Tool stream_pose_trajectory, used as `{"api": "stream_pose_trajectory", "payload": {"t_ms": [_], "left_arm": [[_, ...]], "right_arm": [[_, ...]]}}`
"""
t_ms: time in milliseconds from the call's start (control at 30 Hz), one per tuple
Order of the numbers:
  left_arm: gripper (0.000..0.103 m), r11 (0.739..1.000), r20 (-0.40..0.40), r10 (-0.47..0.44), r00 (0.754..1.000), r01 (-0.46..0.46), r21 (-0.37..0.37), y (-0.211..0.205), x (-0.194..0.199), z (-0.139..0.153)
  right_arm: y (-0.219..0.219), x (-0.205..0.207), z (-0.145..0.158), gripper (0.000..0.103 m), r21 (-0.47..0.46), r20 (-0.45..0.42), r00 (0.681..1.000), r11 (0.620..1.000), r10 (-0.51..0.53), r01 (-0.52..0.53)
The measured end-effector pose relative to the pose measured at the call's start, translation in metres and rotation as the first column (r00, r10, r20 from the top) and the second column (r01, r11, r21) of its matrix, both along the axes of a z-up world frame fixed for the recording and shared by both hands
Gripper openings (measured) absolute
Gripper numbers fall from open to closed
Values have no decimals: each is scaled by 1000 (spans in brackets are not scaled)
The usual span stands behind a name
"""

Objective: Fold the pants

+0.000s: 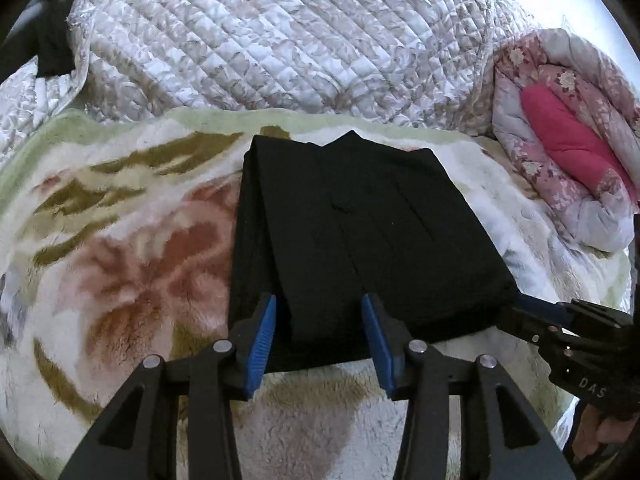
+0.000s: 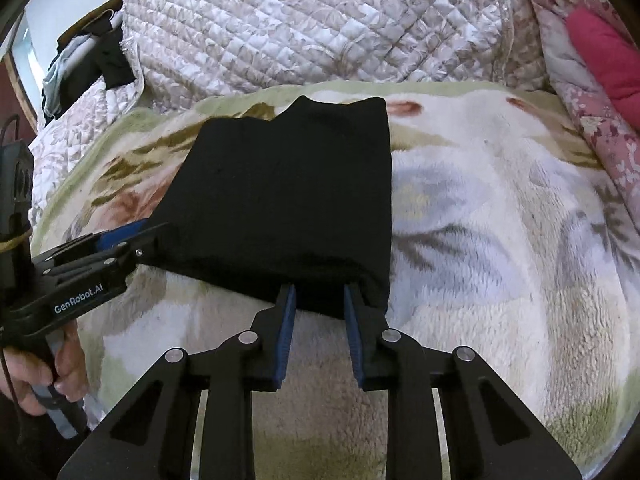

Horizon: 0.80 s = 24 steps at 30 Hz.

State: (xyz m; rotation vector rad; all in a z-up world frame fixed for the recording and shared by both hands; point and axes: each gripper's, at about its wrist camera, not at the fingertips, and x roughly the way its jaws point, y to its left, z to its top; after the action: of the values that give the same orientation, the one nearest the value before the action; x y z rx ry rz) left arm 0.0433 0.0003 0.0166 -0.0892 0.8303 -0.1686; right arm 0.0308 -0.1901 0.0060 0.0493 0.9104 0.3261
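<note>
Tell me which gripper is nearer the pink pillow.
Right. The right gripper sits at the near right corner of the folded black pants, on the side where the pink pillow lies. The left gripper is at the pants' near left part, farther away.

Folded black pants (image 2: 288,200) occupy the middle of the fluffy floral blanket (image 2: 500,240). Open blanket lies either side and along its near edge; a quilted white bedspread (image 1: 260,40) and rolled pink floral quilt (image 1: 580,140) block the far edge and far right corner.

Home bedroom: bed with quilted bedspread (image 1: 260,32), plush floral blanket (image 1: 120,240), rolled pink comforter (image 1: 560,140).
</note>
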Motion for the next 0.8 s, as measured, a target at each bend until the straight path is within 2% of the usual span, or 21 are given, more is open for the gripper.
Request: {"api": "stream_pose_trajectory", "payload": {"t_ms": [200, 267, 400, 500, 600, 800], "left_arm": [[48, 1000, -22, 20, 1000, -19, 20, 1, -10, 7], [47, 999, -34, 33, 999, -33, 24, 2, -18, 7], [47, 1000, -126, 31, 992, -30, 7, -3, -37, -14], [47, 995, -57, 32, 998, -27, 96, -14, -52, -16], [47, 996, -72, 43, 996, -37, 81, -12, -49, -16], [49, 995, -57, 31, 998, -26, 98, -10, -46, -17]], "right_arm": [[-3, -14, -11, 34, -15, -36, 999, 1000, -10, 9], [-3, -20, -13, 38, -14, -7, 1000, 1000, 0, 0], [0, -22, -14, 48, -5, 3, 1000, 1000, 14, -14], [9, -26, -16, 57, -43, 32, 999, 998, 37, -36], [15, -29, -18, 61, -81, 57, 997, 995, 57, -52], [12, -27, -19, 62, -62, 54, 997, 997, 51, -47]]}}
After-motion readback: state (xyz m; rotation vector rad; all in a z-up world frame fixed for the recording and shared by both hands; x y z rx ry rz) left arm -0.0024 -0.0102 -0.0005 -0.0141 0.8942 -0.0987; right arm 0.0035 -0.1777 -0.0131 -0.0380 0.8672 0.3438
